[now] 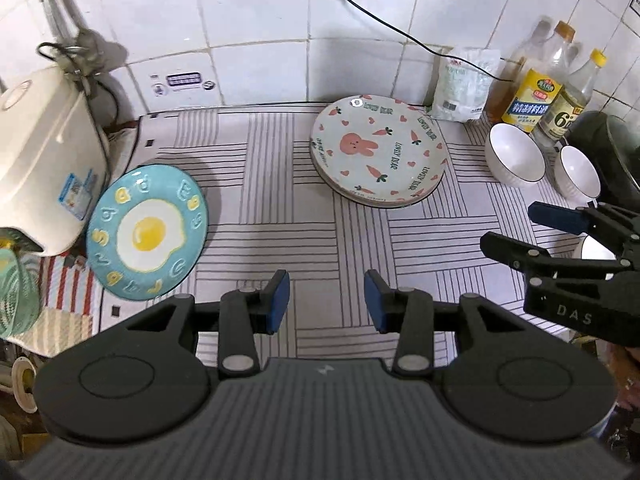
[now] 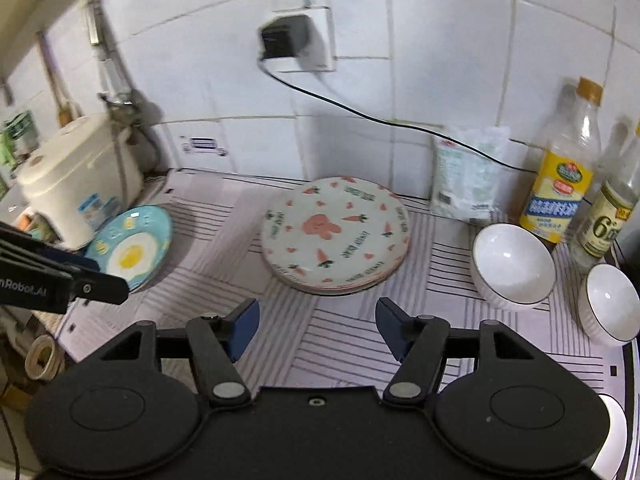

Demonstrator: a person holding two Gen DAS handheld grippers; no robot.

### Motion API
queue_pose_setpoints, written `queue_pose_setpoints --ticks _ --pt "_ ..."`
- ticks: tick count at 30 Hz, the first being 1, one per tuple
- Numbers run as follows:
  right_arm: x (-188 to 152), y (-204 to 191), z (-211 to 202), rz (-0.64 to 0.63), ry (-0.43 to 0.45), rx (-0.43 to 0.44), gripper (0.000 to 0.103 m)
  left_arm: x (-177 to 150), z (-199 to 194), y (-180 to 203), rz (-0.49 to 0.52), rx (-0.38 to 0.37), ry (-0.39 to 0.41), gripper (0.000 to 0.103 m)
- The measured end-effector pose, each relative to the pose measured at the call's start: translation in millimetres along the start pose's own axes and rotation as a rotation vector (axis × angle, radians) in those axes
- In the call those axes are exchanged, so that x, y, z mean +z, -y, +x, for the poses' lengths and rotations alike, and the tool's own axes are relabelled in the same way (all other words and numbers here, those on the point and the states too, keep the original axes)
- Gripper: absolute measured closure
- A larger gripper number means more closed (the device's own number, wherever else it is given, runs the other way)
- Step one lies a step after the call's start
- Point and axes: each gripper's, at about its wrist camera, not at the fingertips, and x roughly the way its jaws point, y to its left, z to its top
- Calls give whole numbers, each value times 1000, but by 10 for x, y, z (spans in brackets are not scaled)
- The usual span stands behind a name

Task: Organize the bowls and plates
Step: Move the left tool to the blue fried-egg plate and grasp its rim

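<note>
Mid-frame on the striped tabletop (image 1: 288, 200) sits the bunny plate stack (image 1: 378, 150), egg plate (image 1: 147, 232) lower left propped against the rice cooker (image 1: 44, 152), two white bowls (image 1: 515, 156) far right, unsorted; left hand-held gripper (image 1: 326, 304) and right hand-held gripper (image 2: 318, 330) both parted, empty, likely between picks.

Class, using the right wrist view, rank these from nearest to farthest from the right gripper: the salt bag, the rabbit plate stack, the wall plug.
1. Rabbit plate stack: on the striped mat, just ahead of the right gripper.
2. Salt bag: farther back to the right, leaning against the tiled wall.
3. Wall plug: farthest, high up on the wall.
</note>
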Motion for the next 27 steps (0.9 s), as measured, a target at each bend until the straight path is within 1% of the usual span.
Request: queue_pose_setpoints --ticks 6,12,15,20,23,25,27 --pt "-54 -281 -181 -69 43 81 34 -194 -121 -210 -28 35 10 62" --pt "-105 -553 -139 -132 67 172 34 -361 -75 -546 -80 57 -13 62" --pt "-157 -669 -42 -149 89 218 34 -428 -28 -763 -114 74 -28 62" --pt "-241 -883 231 -121 128 280 34 -526 76 -1133 -141 112 -32 61" --pt "-244 -1061 391 -174 154 302 33 -571 146 -1331 -155 133 -5 54" --pt "-216 -1175 519 -208 166 316 33 -599 220 -1461 -165 153 12 53" --pt "-177 -1267 661 -218 174 345 32 -623 309 -1595 -188 157 16 51"
